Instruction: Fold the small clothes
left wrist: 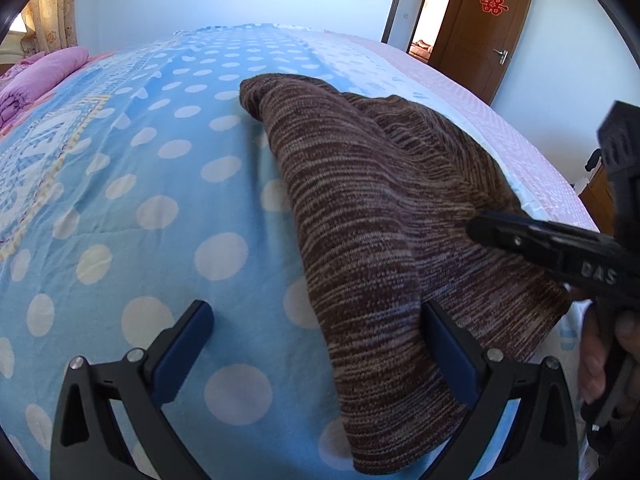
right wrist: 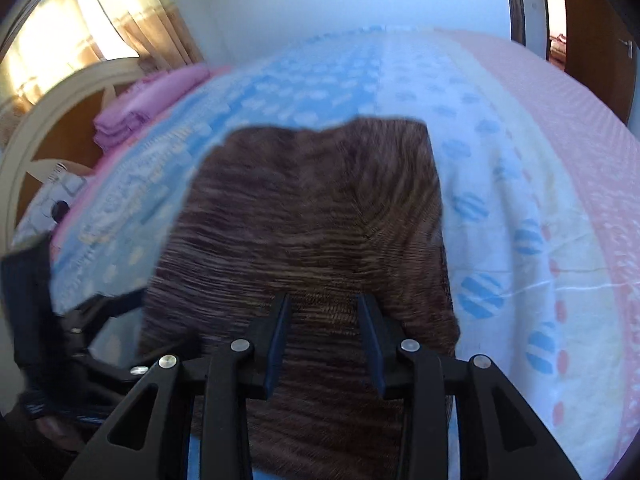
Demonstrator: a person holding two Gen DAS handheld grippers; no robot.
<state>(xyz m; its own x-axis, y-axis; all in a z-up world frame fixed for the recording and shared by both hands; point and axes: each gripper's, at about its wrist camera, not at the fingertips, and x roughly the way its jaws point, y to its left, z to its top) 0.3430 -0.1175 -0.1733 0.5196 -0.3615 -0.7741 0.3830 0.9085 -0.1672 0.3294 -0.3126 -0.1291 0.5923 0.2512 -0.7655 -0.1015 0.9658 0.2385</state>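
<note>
Your left gripper has its jaws spread wide, low over the bed; the near folded edge of the brown striped knit garment lies between the fingers, bunched against the right-hand one, while the left blue pad sits over bare sheet. Nothing is pinched there.

Your right gripper has its jaws part-way apart, a narrow gap, hovering over the near end of the same garment. The fingers frame the knit, but the view is blurred and you cannot tell whether the pads touch the cloth. In the left wrist view, that gripper reaches in from the right edge over the garment's right side, with your right hand on its handle.

The garment lies in a folded heap on the blue polka-dot sheet, close to where the blue gives way to a pale pink band. Farther off, a folded pink blanket rests near the head of the bed. A brown wooden door bearing a red paper ornament stands open, and curtains hang beside a bright window.
</note>
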